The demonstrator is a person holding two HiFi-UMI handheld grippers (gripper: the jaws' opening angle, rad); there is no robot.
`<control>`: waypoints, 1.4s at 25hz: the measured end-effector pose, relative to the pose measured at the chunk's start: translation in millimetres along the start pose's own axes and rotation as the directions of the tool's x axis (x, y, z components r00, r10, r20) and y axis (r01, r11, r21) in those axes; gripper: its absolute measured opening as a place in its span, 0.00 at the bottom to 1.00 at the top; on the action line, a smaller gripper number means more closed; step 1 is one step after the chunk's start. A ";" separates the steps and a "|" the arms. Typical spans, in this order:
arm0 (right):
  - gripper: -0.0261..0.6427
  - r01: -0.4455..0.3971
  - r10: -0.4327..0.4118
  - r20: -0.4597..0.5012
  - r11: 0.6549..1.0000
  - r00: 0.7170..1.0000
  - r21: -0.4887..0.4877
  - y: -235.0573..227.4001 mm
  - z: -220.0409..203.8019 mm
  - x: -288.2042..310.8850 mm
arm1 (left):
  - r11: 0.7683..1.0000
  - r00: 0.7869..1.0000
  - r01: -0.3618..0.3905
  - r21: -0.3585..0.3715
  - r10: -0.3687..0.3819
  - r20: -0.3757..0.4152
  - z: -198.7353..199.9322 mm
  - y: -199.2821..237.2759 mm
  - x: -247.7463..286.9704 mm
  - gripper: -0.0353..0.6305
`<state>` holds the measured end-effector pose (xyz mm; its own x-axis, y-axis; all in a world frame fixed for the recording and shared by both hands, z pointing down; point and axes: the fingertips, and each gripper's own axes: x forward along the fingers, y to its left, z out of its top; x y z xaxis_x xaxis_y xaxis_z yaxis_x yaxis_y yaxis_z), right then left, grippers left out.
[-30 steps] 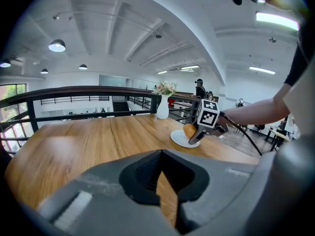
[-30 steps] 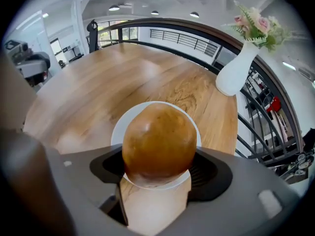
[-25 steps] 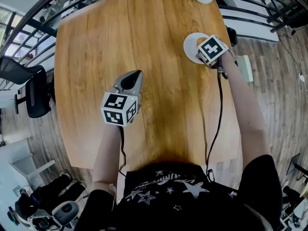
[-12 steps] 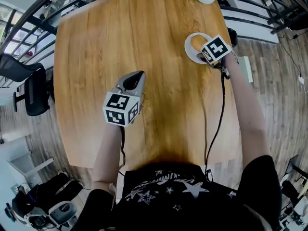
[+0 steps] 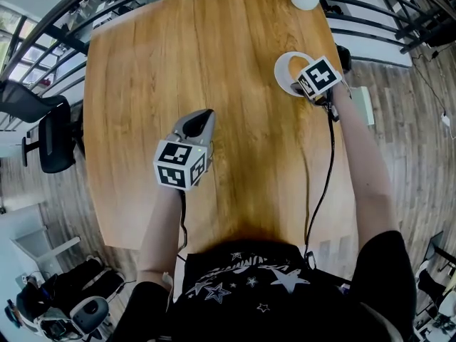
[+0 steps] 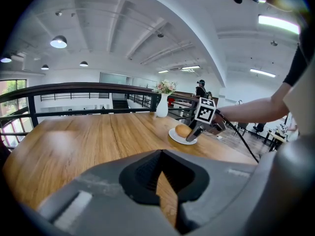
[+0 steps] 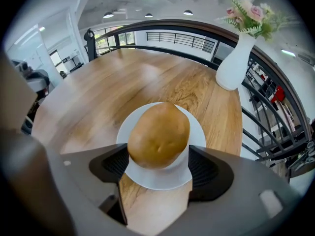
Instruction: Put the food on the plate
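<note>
Right gripper (image 5: 296,84) barely shifted, clasping bun (image 7: 158,134) on plate (image 7: 160,179)

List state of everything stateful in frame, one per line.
right claw, shut on the bread roll
left claw, shut, empty
bread roll, gripped on both sides, over the plate
plate, right way up, under the bread roll
vase, upright, holding flowers
</note>
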<state>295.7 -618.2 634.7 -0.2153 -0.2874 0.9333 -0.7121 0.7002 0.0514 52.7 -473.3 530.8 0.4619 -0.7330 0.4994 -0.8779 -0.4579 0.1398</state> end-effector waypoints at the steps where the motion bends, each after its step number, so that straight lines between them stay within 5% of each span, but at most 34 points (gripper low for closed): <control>1: 0.61 -0.004 0.004 0.007 1.000 1.000 0.012 1.6 -0.4 -1.9 | 1.000 1.000 -0.001 -0.001 0.001 0.003 -0.1 -0.3 -2.2 0.05; 15: 0.61 0.045 -0.053 0.078 0.993 0.996 0.108 20.8 -6.2 -56.4 | 1.000 0.997 -0.004 -0.019 0.005 0.078 -0.8 8.9 -65.6 0.05; 35: 0.59 0.086 -0.140 0.216 0.966 0.966 0.242 156.0 -22.5 -140.2 | 0.997 0.988 0.072 0.006 -0.072 0.135 -29.0 38.4 -194.6 0.05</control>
<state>229.8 -454.0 520.0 -0.2526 -0.5168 0.8180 -0.8685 0.4938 0.0438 -74.6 -333.7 463.7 0.5367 -0.7592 0.3681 -0.8417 -0.5124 0.1704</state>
